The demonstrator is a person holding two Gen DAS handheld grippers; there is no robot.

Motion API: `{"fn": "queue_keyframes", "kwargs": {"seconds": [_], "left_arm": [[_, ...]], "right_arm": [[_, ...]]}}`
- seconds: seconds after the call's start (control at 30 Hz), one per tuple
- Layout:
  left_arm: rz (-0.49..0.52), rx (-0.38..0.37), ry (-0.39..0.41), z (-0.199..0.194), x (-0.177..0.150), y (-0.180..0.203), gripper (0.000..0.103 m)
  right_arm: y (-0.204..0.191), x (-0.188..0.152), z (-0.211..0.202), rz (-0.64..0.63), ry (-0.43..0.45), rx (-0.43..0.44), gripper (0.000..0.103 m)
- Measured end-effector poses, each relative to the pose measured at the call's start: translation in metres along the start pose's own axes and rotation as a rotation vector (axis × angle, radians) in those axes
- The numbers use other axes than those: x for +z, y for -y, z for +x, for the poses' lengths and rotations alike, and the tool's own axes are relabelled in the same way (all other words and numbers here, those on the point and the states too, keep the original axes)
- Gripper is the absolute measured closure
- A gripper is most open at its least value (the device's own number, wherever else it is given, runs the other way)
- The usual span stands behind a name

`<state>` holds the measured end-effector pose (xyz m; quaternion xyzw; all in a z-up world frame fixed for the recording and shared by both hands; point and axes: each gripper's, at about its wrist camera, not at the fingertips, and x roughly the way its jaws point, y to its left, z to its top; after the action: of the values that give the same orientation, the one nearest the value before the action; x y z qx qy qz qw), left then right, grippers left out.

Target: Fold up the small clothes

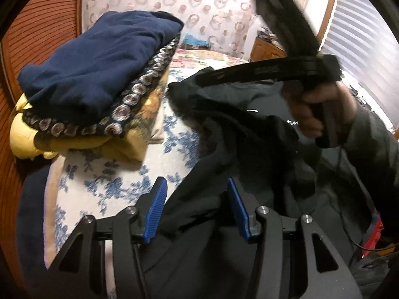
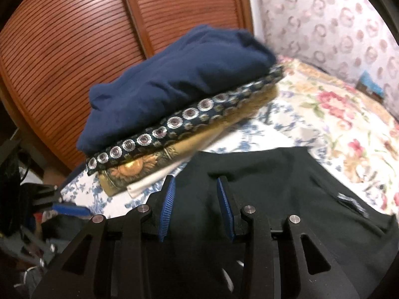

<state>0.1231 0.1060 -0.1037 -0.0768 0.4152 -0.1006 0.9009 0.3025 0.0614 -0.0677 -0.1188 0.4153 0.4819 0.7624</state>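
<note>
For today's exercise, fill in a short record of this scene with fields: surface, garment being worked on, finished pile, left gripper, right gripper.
surface: bed with floral covers
garment being worked on: black garment, lying rumpled on the bed
finished pile: folded stack beside it, navy piece on top, patterned dark piece under it, yellow items at the bottom
left gripper: open, over the black garment, nothing pinched
right gripper: open, above the black garment, nothing pinched
</note>
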Motion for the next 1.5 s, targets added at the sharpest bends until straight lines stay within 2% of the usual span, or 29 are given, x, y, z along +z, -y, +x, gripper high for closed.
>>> {"fn": "queue_keyframes", "kwargs": {"seconds": [0.07,0.17,0.2,0.23,0.27,0.33,0.4,0.5,0.57,0.63,0.8,0.87,0.93,1.07,1.13,1.2,1.23,1.3,1.5], "left_arm": [[0.000,-0.029,-0.006,0.004,0.004,0.003,0.054],[0.000,-0.058,-0.031,0.016,0.007,0.003,0.060],[0.002,-0.067,-0.038,0.019,0.007,0.005,0.065],[0.004,-0.074,-0.045,0.022,0.008,0.005,0.071],[0.005,-0.078,-0.051,0.024,0.011,0.006,0.076],[0.007,-0.087,-0.051,0.024,0.013,0.006,0.094],[-0.017,-0.078,-0.018,0.018,0.016,0.002,0.095],[-0.074,0.002,0.066,0.000,0.022,-0.012,0.097],[-0.081,0.012,0.067,-0.002,0.023,-0.015,0.097],[-0.080,0.050,0.062,0.000,0.023,-0.016,0.096],[-0.074,0.095,0.031,0.007,0.015,-0.016,0.091],[-0.075,0.112,0.023,0.005,0.011,-0.016,0.087],[-0.076,0.120,0.024,0.004,0.010,-0.019,0.082],[-0.064,0.121,0.040,-0.006,0.010,-0.020,0.073],[-0.045,0.114,0.051,-0.011,0.011,-0.019,0.064],[-0.030,0.110,0.065,-0.014,0.012,-0.016,0.059],[-0.028,0.114,0.068,-0.014,0.014,-0.015,0.053],[-0.021,0.113,0.079,-0.015,0.016,-0.012,0.047],[-0.010,0.088,0.060,-0.008,0.017,-0.003,0.046]], "right_arm": [[0.001,0.002,0.012,0.010,-0.031,0.014,0.069],[0.007,0.003,0.027,0.027,-0.077,0.025,0.069],[0.010,0.003,0.029,0.035,-0.082,0.041,0.078],[0.012,0.004,0.029,0.044,-0.086,0.071,0.091],[0.014,0.004,0.027,0.049,-0.083,0.093,0.095],[0.013,0.006,0.018,0.039,-0.046,0.103,0.101],[0.013,0.009,0.008,0.039,0.011,0.075,0.102],[0.015,0.013,-0.014,0.047,0.135,0.014,0.103],[0.017,0.016,-0.021,0.052,0.177,-0.068,0.103],[0.019,0.018,-0.021,0.061,0.183,-0.141,0.102],[0.024,0.016,-0.005,0.049,0.090,-0.275,0.102],[0.028,0.014,-0.003,0.057,0.074,-0.325,0.097],[0.037,0.011,-0.008,0.083,0.071,-0.345,0.085],[0.048,0.002,-0.031,0.116,0.084,-0.281,0.078],[0.042,-0.011,-0.043,0.085,0.071,-0.256,0.077],[0.035,-0.028,-0.052,0.065,0.049,-0.243,0.077],[0.035,-0.036,-0.054,0.065,0.037,-0.227,0.077],[0.032,-0.052,-0.062,0.077,0.015,-0.197,0.077],[0.020,-0.091,-0.067,0.085,-0.055,-0.156,0.077]]}}
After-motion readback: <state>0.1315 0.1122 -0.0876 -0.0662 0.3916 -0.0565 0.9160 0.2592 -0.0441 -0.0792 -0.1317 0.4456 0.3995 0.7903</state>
